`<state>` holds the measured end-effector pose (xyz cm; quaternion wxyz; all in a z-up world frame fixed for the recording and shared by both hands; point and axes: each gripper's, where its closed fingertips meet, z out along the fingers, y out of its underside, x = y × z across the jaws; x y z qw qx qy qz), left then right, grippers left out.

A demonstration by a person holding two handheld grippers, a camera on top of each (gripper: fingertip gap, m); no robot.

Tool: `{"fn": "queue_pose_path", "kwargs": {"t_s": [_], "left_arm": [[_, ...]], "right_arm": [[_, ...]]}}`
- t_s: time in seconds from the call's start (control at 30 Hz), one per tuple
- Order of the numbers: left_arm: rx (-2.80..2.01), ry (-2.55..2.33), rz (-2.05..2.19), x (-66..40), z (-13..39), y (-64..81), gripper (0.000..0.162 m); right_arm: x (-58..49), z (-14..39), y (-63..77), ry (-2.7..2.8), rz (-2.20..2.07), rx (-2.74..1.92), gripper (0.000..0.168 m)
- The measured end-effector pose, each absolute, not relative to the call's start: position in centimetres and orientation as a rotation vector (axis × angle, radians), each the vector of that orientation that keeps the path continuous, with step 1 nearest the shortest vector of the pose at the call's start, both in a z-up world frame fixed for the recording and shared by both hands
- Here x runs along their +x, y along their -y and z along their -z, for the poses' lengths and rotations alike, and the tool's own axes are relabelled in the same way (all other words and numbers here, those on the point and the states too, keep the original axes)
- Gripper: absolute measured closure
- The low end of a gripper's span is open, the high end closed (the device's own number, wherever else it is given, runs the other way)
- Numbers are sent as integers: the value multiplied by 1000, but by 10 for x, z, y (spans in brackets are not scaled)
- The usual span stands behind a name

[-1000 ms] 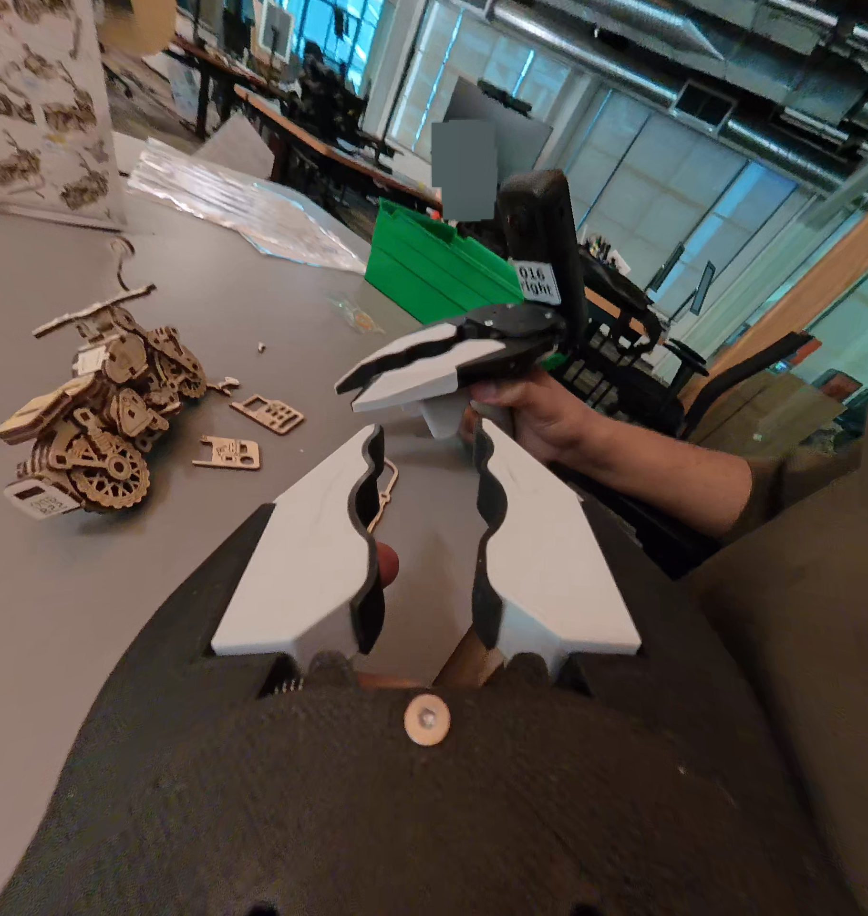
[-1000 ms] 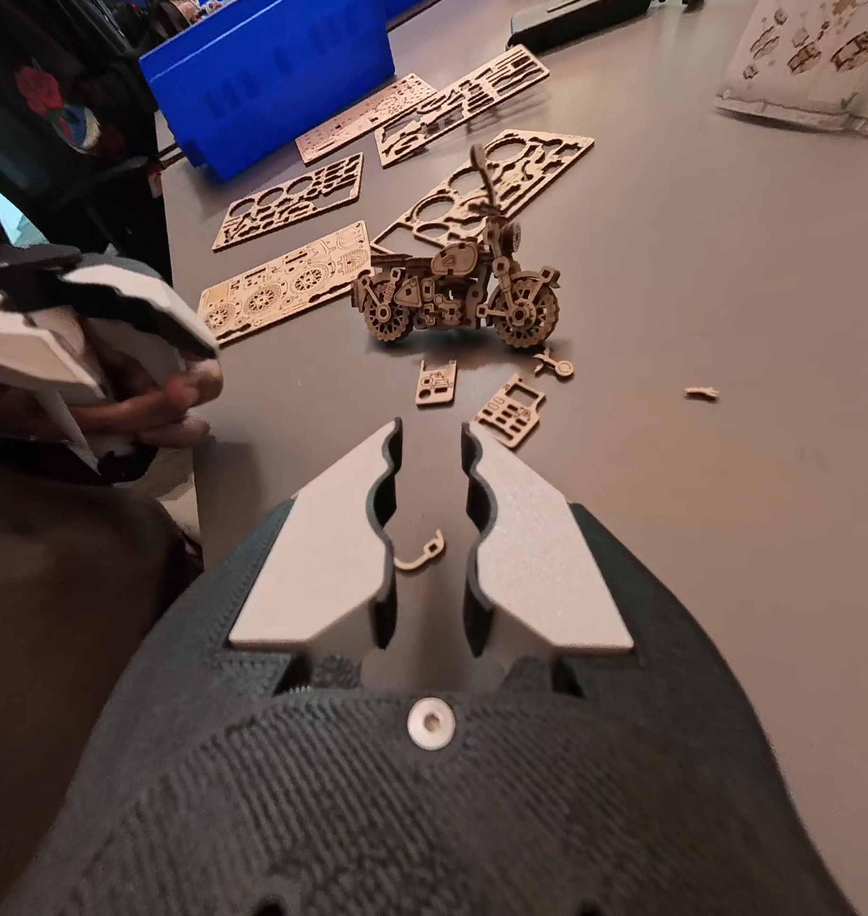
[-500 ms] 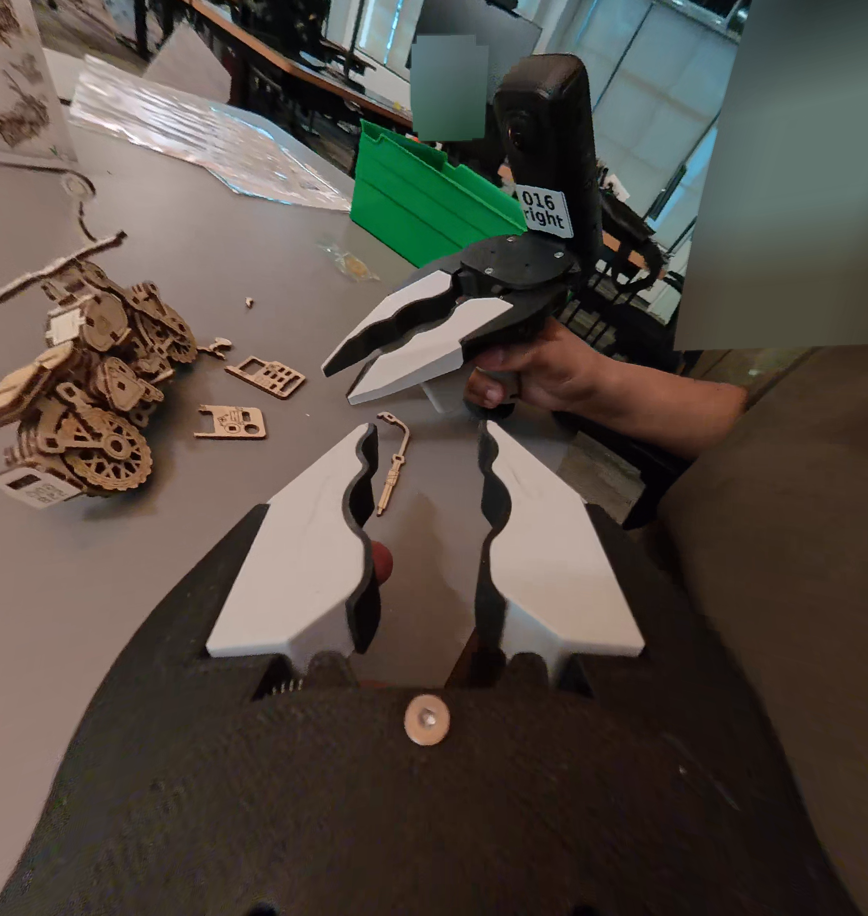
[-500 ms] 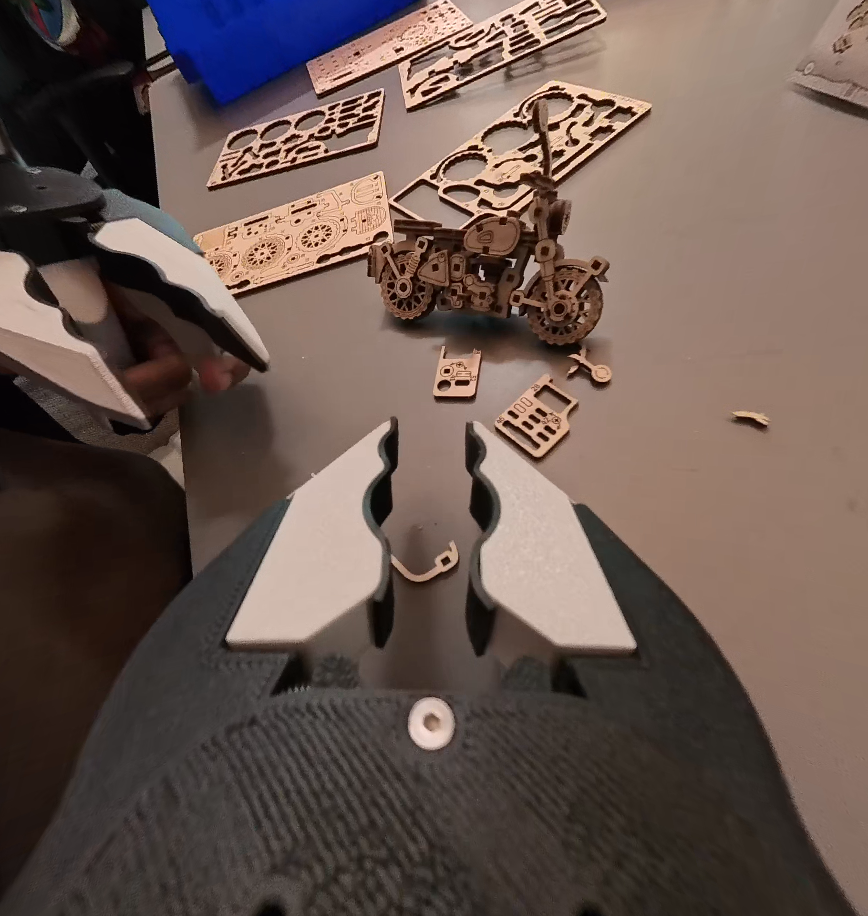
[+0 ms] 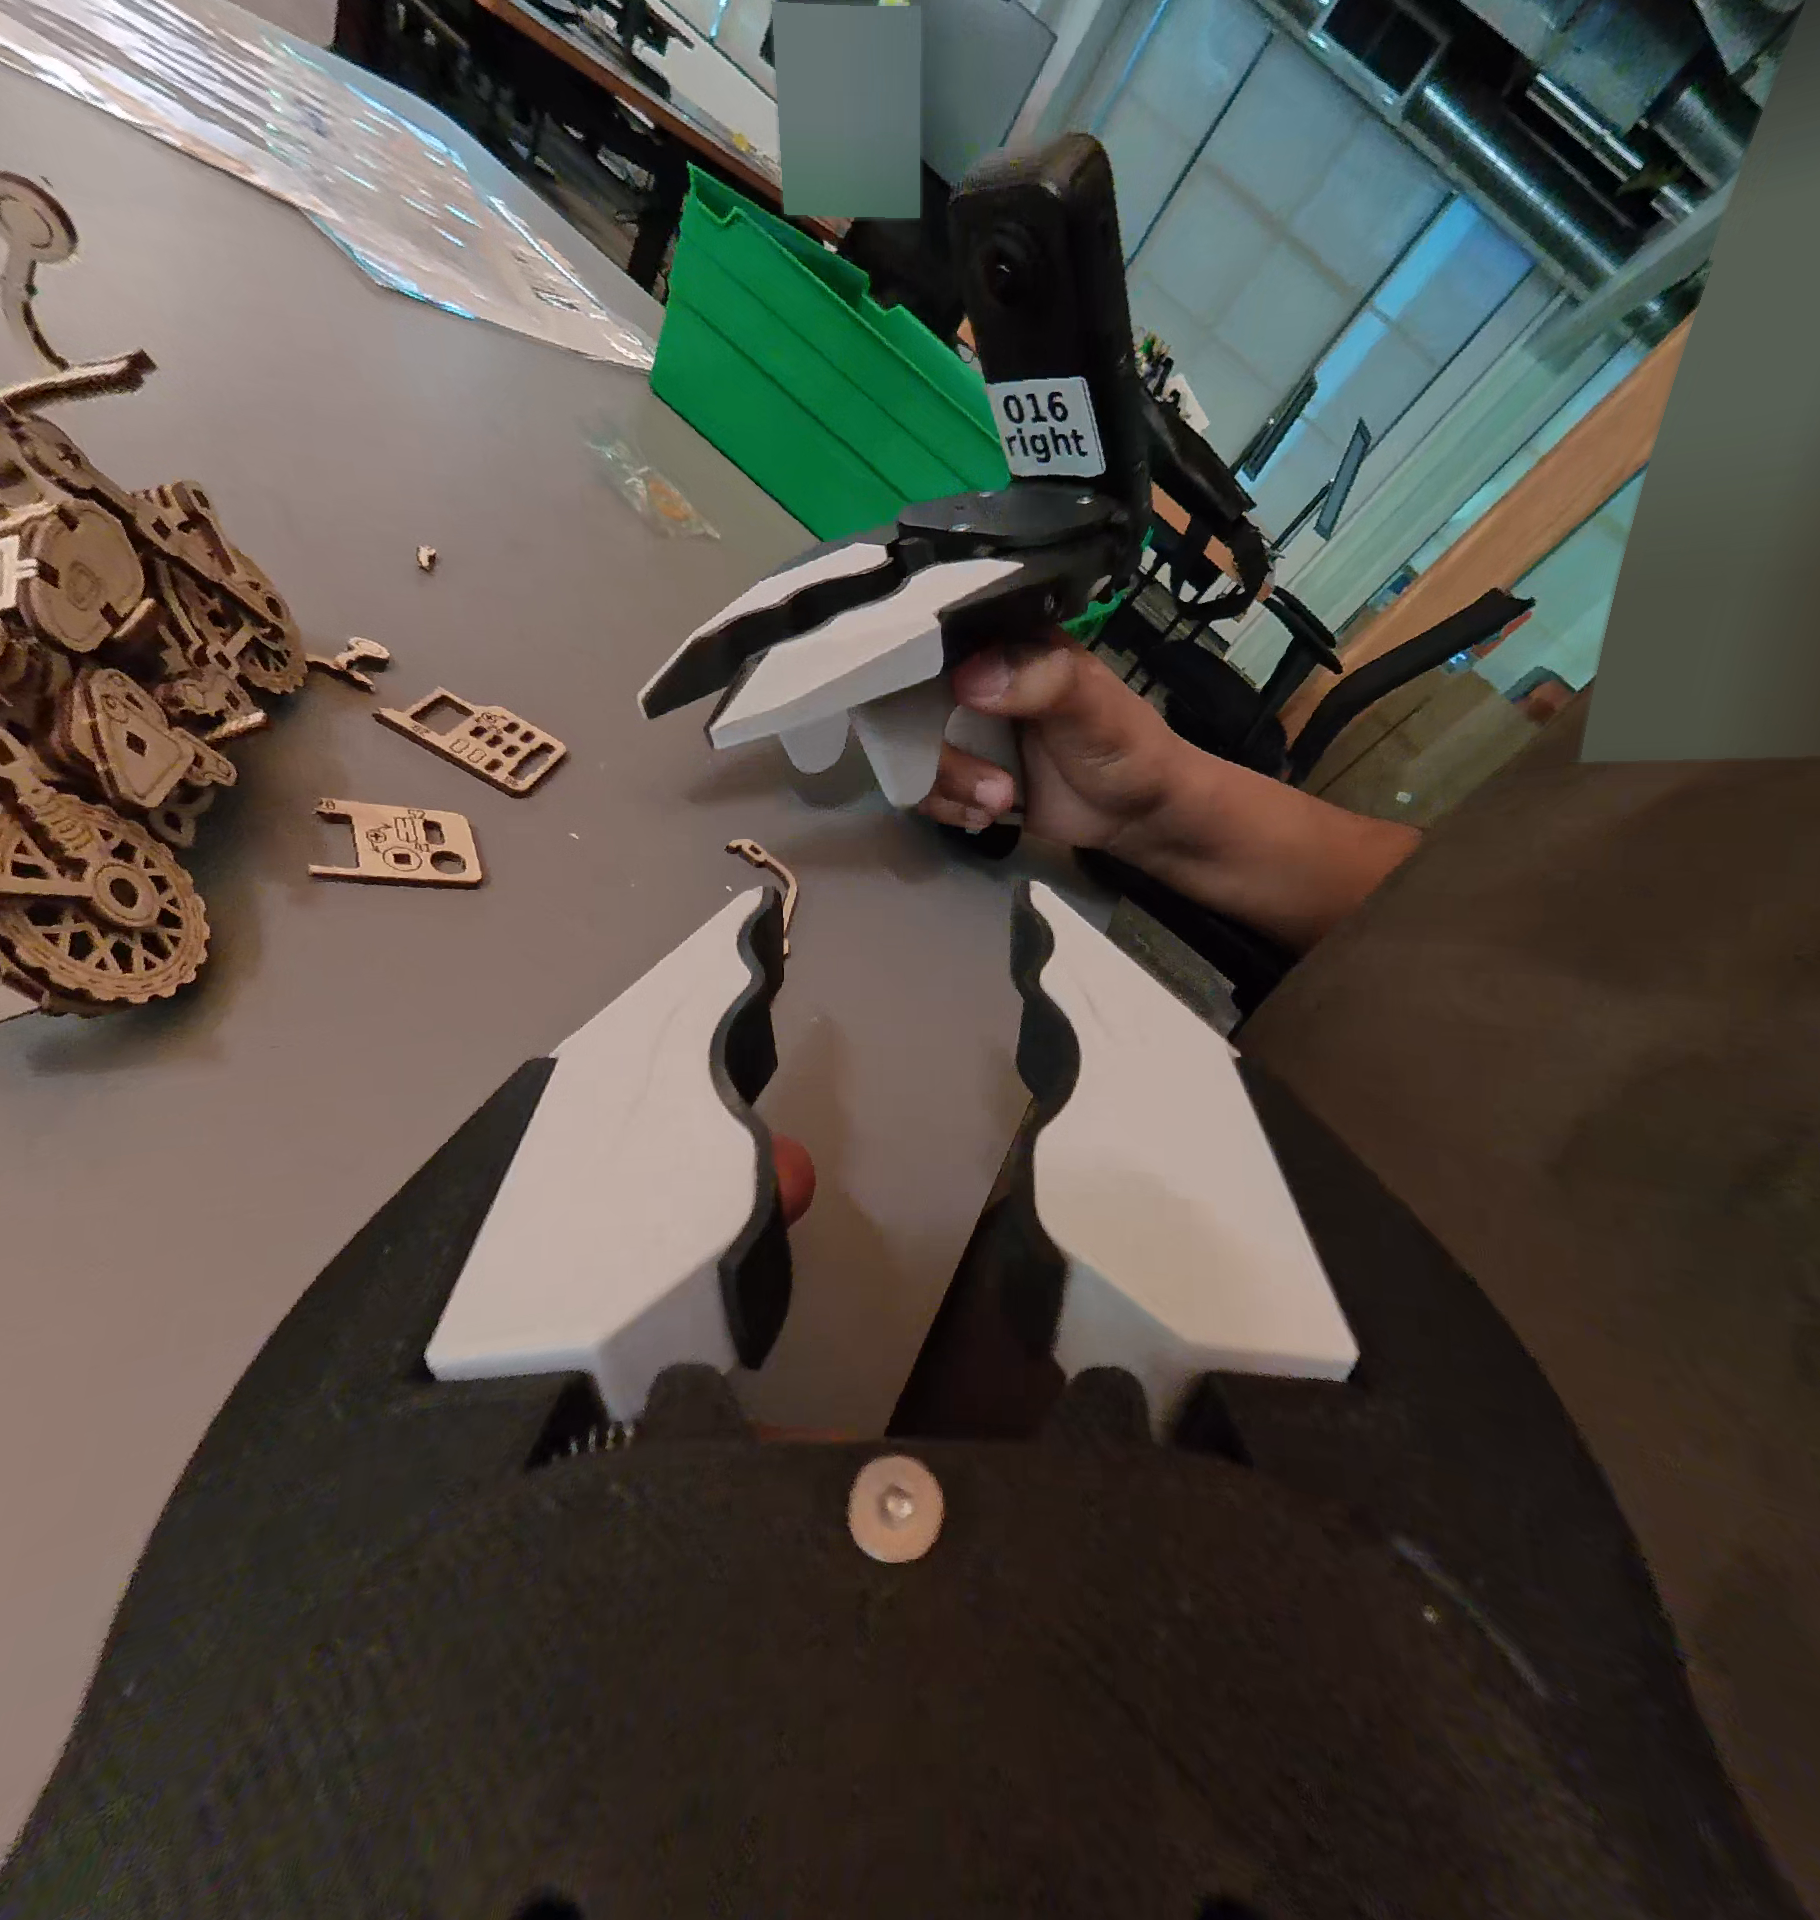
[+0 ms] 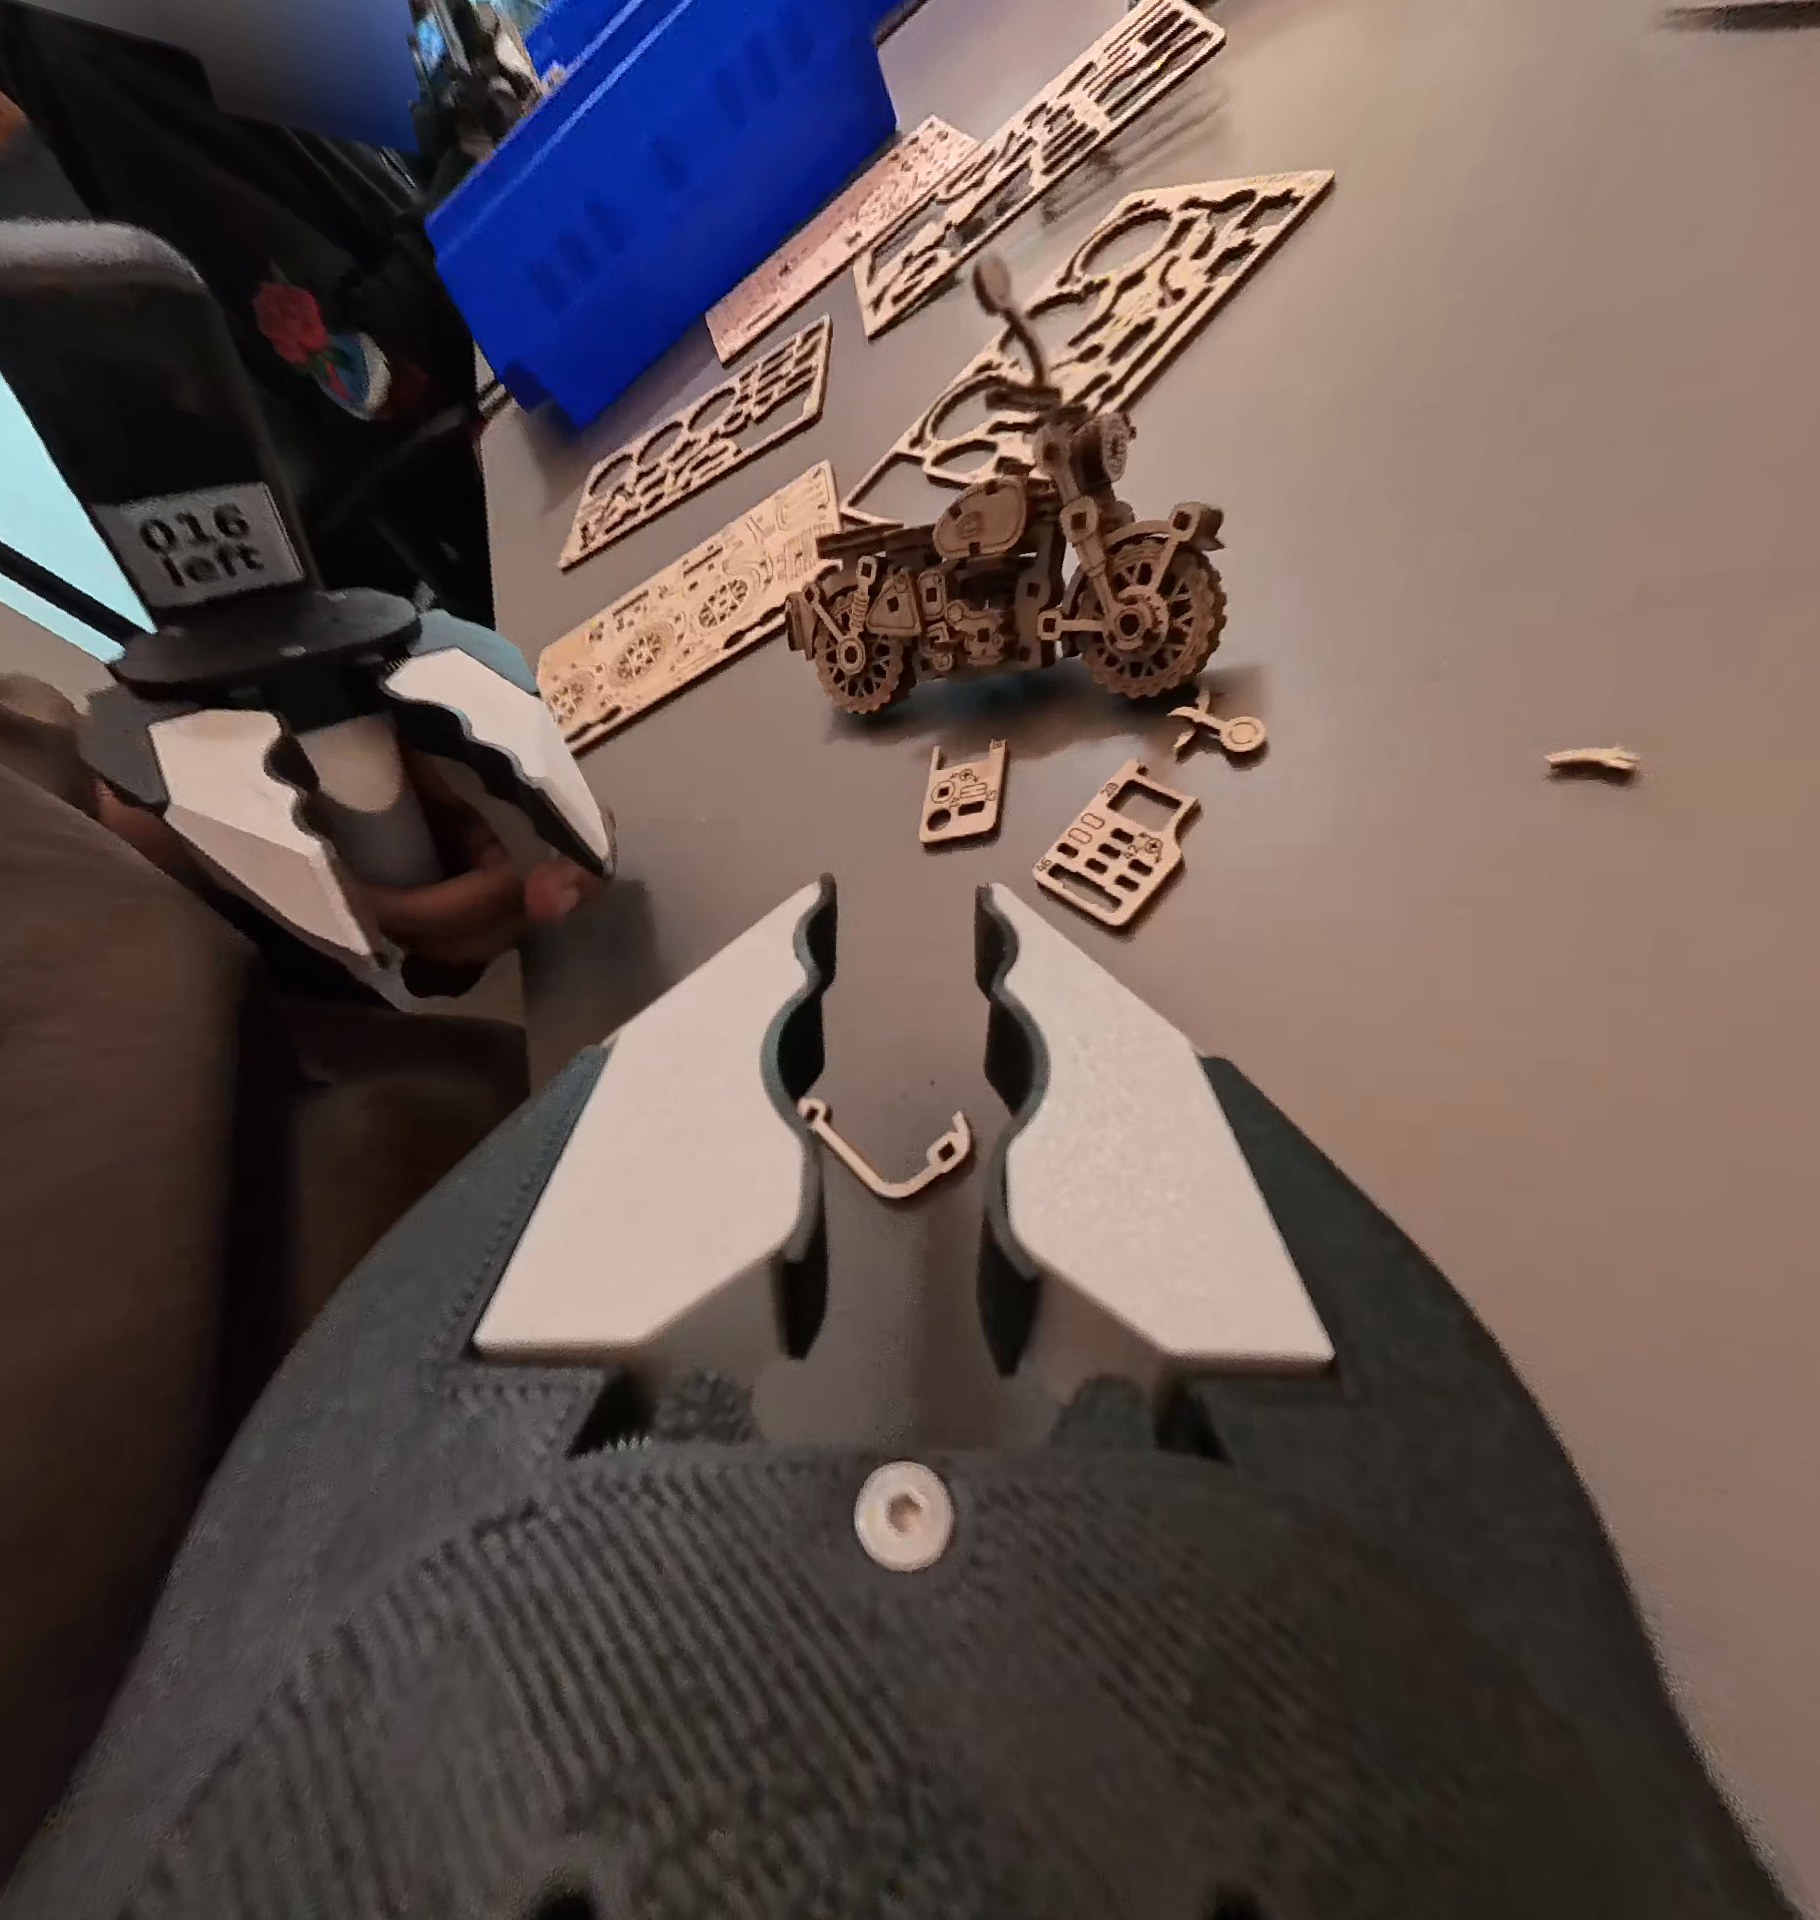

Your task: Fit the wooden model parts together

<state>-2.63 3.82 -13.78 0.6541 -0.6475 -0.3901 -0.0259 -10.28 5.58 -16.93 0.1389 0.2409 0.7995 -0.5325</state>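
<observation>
A wooden model motorcycle (image 6: 1020, 613) stands upright on the grey table; it also shows at the left edge of the left wrist view (image 5: 75, 779). A thin curved wooden part (image 6: 885, 1153) lies flat on the table between my right gripper's fingers; in the left wrist view the part (image 5: 776, 883) lies by my left fingertip. Two small flat wooden parts (image 6: 1114, 842) (image 6: 960, 795) lie in front of the motorcycle. My right gripper (image 6: 904, 904) is open and empty, low over the curved part. My left gripper (image 5: 890, 909) is open and empty near the table's edge.
Several punched wooden sheets (image 6: 698, 623) lie behind the motorcycle, with a blue bin (image 6: 667, 197) beyond them. A green bin (image 5: 802, 374) and a plastic sheet (image 5: 345, 156) sit at the table's far side. Small wooden scraps (image 6: 1592, 764) lie to the right.
My right gripper has moved forward and lower, so the curved part now lies fully between its fingers. My left gripper has shifted, bringing the curved part close to its left fingertip.
</observation>
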Motion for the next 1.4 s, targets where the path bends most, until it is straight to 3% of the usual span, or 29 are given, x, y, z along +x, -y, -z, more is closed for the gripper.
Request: {"fn": "queue_pose_path", "kwargs": {"t_s": [0.43, 0.73, 1.13, 1.4], "left_arm": [[-1461, 874, 101, -24, 137, -39, 120], [-1525, 838, 134, -15, 143, -48, 119], [-1530, 827, 152, -11, 142, -49, 118], [-1525, 834, 160, -12, 142, -48, 118]], "right_arm": [[-105, 167, -57, -2307, 1560, 700, 146], [-138, 170, -68, -2876, 1720, 682, 128], [-139, 177, -69, -2804, 1637, 741, 114], [-137, 178, -68, -2800, 1633, 722, 116]]}}
